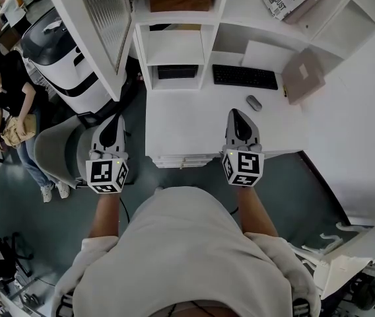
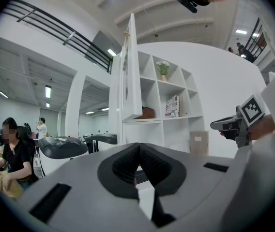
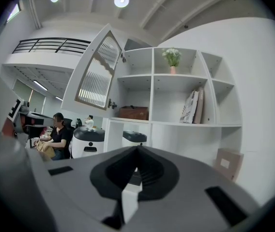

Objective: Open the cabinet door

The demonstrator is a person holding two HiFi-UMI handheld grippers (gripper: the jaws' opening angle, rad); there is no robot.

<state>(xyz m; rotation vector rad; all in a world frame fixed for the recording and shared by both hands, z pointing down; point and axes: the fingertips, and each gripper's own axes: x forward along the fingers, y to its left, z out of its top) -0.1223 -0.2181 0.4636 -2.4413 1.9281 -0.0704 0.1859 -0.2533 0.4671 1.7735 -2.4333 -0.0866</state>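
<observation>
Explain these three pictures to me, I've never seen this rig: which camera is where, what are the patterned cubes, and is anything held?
No robot arm here: a person holds a two-jaw tool in each hand. The head view looks down from the person's head; the left gripper and right gripper each carry a marker cube, part of the tool. The other two views look along each gripper's own jaws. Both pairs of jaws are shut and hold nothing. On the white desk are a keyboard, a mouse and a cardboard box. The cabinet door stands open.
</observation>
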